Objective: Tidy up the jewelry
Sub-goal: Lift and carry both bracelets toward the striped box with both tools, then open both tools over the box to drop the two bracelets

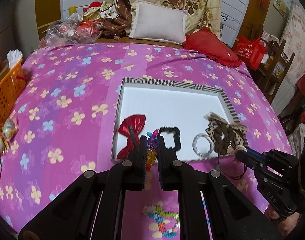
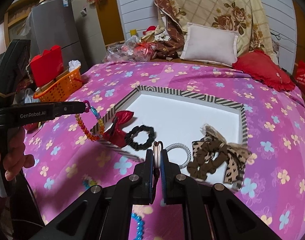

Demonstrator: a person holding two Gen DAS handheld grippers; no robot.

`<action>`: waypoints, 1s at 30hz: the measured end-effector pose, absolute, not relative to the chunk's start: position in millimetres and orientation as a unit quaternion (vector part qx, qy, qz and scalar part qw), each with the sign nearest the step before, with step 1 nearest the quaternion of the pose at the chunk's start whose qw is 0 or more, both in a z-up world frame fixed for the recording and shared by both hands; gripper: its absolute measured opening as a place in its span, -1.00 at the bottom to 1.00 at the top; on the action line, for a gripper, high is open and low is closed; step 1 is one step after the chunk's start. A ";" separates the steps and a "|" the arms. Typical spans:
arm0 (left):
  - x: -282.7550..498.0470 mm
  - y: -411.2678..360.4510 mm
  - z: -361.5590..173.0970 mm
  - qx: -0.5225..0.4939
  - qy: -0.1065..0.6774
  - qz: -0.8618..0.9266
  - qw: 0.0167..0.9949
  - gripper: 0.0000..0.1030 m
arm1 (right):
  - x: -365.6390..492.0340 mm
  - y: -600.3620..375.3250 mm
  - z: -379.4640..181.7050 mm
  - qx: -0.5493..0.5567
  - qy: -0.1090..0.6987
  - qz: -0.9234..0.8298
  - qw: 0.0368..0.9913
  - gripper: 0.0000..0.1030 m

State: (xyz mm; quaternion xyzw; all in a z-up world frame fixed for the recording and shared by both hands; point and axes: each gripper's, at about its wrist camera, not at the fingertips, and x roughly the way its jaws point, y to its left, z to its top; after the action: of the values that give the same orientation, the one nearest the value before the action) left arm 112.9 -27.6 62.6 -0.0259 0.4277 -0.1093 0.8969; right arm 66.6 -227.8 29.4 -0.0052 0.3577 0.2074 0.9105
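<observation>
A white tray with a striped rim (image 1: 178,84) (image 2: 192,96) lies on the pink flowered bedspread. In it are a red bow (image 1: 132,129) (image 2: 120,128), a black scrunchie (image 1: 170,140) (image 2: 140,138), a grey cord ring (image 1: 203,145) (image 2: 182,154) and a leopard-print bow (image 1: 222,134) (image 2: 214,156). My left gripper (image 1: 152,140) (image 2: 86,105) is shut on a colourful bead bracelet (image 1: 151,152) (image 2: 92,127), held above the tray's near left corner. My right gripper (image 2: 157,152) (image 1: 239,152) is shut on a dark red hair tie with white discs (image 2: 156,156) (image 1: 231,161) at the tray's near edge.
A multicoloured bead bracelet (image 1: 162,222) and a blue bead strand (image 2: 139,226) lie on the bedspread near me. An orange basket (image 1: 6,94) (image 2: 60,89) stands at the bed's left edge. Pillows (image 1: 160,28) and a red cushion (image 1: 212,47) lie at the far end.
</observation>
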 end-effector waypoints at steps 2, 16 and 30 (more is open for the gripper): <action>120.6 -31.4 61.9 -0.023 0.427 -0.107 0.897 -0.84 | 75.4 -231.1 29.1 0.002 0.359 0.206 0.910 -0.88; 168.6 -42.4 31.2 -0.020 0.454 -0.087 0.886 -0.84 | 125.5 -220.4 15.6 0.020 0.376 0.215 0.901 -0.88; 198.8 -57.6 -8.3 -0.024 0.487 -0.078 0.870 -0.84 | 168.3 -248.1 -40.9 0.092 0.438 0.182 0.875 -0.88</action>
State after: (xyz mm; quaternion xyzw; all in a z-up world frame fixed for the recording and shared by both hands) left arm 198.8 -57.6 -8.3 -0.0240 0.4869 -0.0785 0.8696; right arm 168.3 -248.1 -40.9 0.0919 0.4383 0.1818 0.8754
